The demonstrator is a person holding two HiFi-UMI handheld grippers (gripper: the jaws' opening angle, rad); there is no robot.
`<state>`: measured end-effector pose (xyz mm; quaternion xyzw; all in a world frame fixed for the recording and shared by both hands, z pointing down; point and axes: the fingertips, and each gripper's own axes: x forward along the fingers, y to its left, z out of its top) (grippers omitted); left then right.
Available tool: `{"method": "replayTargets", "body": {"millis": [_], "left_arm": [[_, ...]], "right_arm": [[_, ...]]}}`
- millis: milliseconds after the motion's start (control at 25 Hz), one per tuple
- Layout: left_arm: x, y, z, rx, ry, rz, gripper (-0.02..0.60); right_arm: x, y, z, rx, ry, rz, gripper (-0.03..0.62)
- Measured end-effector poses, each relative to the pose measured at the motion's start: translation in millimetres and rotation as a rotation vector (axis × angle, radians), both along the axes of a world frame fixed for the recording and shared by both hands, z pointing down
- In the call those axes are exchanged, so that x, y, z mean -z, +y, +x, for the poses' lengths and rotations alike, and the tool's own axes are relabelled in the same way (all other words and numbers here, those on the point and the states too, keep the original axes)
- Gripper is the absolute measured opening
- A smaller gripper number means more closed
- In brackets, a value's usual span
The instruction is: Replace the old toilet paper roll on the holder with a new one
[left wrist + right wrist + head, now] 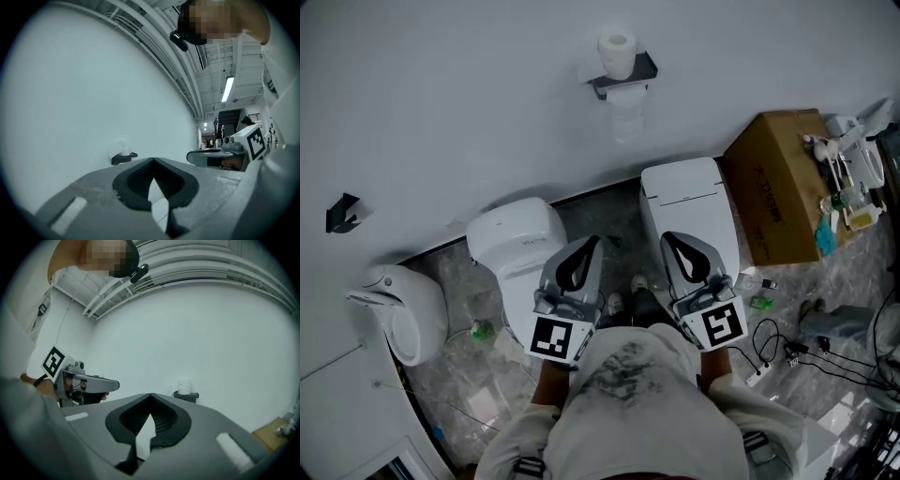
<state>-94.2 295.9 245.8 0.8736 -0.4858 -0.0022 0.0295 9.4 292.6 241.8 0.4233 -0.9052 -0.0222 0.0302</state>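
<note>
Both hand-held grippers were clenched and empty. The left gripper (pixel 592 246) and the right gripper (pixel 669 241) each had their jaws pressed together at the tips with nothing between them, and they were held side by side and level in front of the person's chest.

Ahead of both, well apart from the tips, a dark holder (pixel 624 81) was fixed to the white wall (pixel 469 103). A toilet paper roll (pixel 617 51) stood upright on top of it, and a second roll (pixel 627 116) hung just beneath. From the left gripper the holder lay ahead and slightly to the left; from the right gripper it lay ahead and slightly to the right.

Beneath the left gripper stood a white toilet (pixel 517 236), with another toilet (pixel 686 199) beneath the right gripper. Off to the right of the right gripper sat a cardboard box (pixel 773 178) with small items along its far side. Cables (pixel 773 342) trailed over the grey floor (pixel 478 375) nearer the person. A rounded white fixture (pixel 405 314) stood to the left of the left gripper, against the wall.
</note>
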Motion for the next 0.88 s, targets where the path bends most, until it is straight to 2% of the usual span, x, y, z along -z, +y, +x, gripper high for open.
{"method": "replayTargets", "body": {"millis": [480,880], "left_arm": [[-12,-45,-6,0.017,-0.002,-0.028,0.000],[-22,-101,3,0.040,-0.017,-0.062,0.000]], "right_arm": [[-7,-47,-9,0.017,0.019,-0.018,0.002],[-16,-106,0,0.037,0.025,-0.044,0.002]]}}
